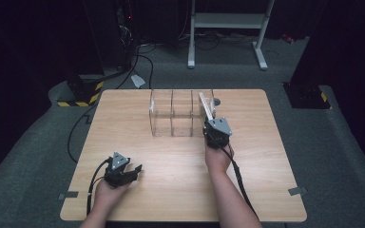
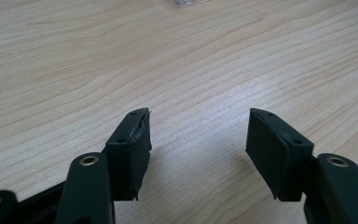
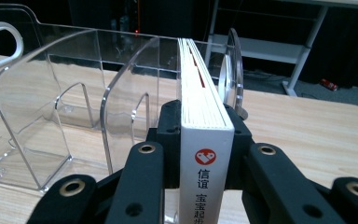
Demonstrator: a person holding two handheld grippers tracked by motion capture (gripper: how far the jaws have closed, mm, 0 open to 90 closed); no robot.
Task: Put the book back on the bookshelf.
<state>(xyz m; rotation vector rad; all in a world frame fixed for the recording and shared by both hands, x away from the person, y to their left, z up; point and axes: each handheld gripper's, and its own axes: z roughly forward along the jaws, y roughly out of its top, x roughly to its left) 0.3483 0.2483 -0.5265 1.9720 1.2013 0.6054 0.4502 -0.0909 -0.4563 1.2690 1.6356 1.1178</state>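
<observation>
Right tongs (image 3: 204, 140) pinched the white book (image 3: 204, 107) by its spine, upright, at the clear rack's (image 1: 171, 114) rightmost slot, probably to slide it between dividers. Left tongs (image 2: 198, 140) rested wide apart, holding nothing, on the desk (image 1: 171, 161)

One book (image 3: 205, 116), one clear divided rack (image 1: 173, 114), two grippers, one wooden table (image 1: 171, 190)
</observation>
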